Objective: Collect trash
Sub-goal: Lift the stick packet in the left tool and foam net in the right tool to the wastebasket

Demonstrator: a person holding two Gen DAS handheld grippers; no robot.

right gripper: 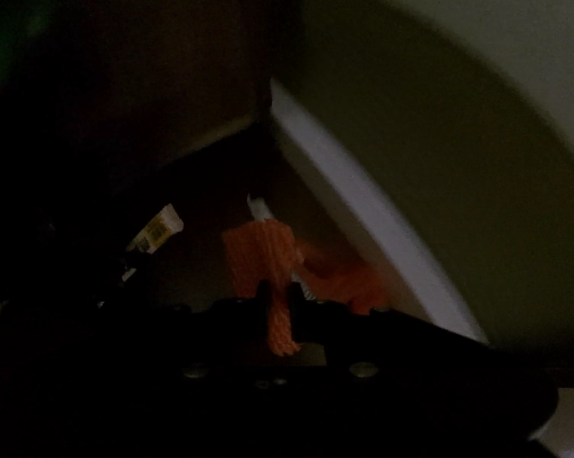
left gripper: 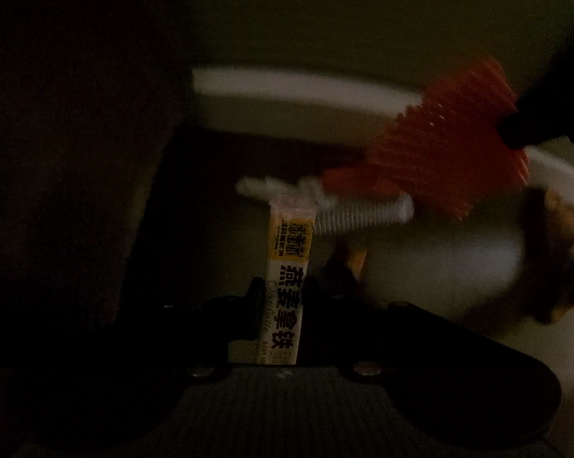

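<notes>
In the left wrist view, the left gripper [left gripper: 281, 294] has its jaws clenched on a narrow sachet [left gripper: 287, 278], white with a yellow band and dark printed characters. The packet stands up between the jaws with its far end free. Just beyond it lies a pale ribbed piece [left gripper: 359, 215], possibly foam netting, blurred. To the right of that an orange foam net [left gripper: 451, 149] hangs in the air from a dark shape at the right edge, which looks like the other gripper.

In the right wrist view, the right gripper [right gripper: 279, 301] has its jaws pinched on that same orange foam net [right gripper: 260, 255], a strand of it trailing back between them. The sachet's yellow end [right gripper: 157, 234] shows to the left, and a white scrap [right gripper: 258, 210] peeks out behind the net.

Judging from this, the pick-up step is done for two pieces — both are held clear of any surface. The next move calls for carrying them to a bin or bag and loosening each grip over it. The light net may cling to the pads, so a full opening seems wise.

Much is hard to read — the scene is very dark and smeared by motion. No bin is recognisable. A pale curved band [right gripper: 363, 206] crosses both views, but whether it is a tabletop rim or furniture I cannot tell. The brownish blur at the far right of the left view is also unidentifiable.
</notes>
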